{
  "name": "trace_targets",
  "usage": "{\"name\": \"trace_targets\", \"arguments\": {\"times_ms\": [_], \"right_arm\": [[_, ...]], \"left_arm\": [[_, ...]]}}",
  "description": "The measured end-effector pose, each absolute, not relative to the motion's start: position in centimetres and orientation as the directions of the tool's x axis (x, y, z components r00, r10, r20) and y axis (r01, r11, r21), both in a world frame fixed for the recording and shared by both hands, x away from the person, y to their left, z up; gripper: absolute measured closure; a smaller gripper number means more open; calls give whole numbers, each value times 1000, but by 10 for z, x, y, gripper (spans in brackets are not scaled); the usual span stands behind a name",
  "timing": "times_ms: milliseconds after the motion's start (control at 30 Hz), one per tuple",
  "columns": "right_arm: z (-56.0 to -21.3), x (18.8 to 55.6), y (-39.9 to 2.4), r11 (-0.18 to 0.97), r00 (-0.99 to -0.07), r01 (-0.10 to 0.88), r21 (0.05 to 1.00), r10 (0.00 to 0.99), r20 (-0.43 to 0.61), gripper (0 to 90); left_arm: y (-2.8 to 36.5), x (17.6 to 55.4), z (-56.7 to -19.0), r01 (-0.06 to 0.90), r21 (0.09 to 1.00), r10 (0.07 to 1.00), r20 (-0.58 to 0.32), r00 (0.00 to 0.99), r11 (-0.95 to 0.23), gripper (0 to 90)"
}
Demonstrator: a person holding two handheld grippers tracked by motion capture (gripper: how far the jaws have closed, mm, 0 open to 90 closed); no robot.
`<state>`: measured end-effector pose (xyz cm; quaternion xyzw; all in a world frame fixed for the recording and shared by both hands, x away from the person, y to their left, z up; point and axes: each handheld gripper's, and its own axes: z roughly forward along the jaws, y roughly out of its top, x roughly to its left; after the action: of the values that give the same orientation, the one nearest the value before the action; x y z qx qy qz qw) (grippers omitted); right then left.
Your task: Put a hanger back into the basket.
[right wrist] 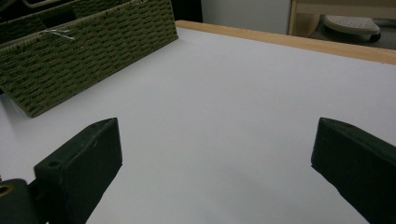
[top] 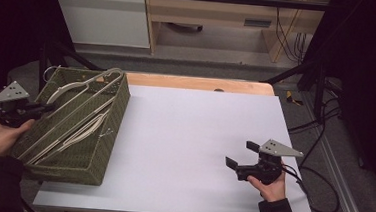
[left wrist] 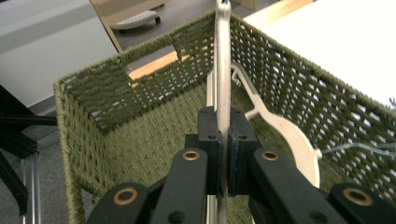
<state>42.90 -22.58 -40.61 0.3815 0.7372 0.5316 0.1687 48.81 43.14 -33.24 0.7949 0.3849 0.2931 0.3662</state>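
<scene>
A green woven basket (top: pixel 120 106) stands at the table's left and holds several pale clothes hangers (top: pixel 86 129). My left gripper (top: pixel 45 107) reaches in over the basket's left wall. In the left gripper view that gripper (left wrist: pixel 223 126) is shut on the thin bar of a pale hanger (left wrist: pixel 222 56), which runs straight up from the pads toward the basket's far wall (left wrist: pixel 140 93). Another cream hanger (left wrist: pixel 294 140) lies lower inside. My right gripper (top: pixel 240 155) hovers over the white tabletop (top: pixel 184 136) at the right, open, with nothing between its jaws (right wrist: pixel 217 149).
The basket (right wrist: pixel 93 42) sits far to the left of the right gripper across the white surface (right wrist: pixel 233 93). A wooden strip (top: pixel 197 82) borders the table's far side. Cables (top: pixel 315 195) trail off the right edge, and shelving stands behind.
</scene>
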Motion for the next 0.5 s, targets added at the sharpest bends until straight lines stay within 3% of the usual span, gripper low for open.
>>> {"name": "trace_targets", "arguments": {"times_ms": [500], "right_arm": [[-408,430,-223,157,-657,387,909,738,152,25]], "left_arm": [[414,489,-383,428,782,822,183,539,-454,854]]}}
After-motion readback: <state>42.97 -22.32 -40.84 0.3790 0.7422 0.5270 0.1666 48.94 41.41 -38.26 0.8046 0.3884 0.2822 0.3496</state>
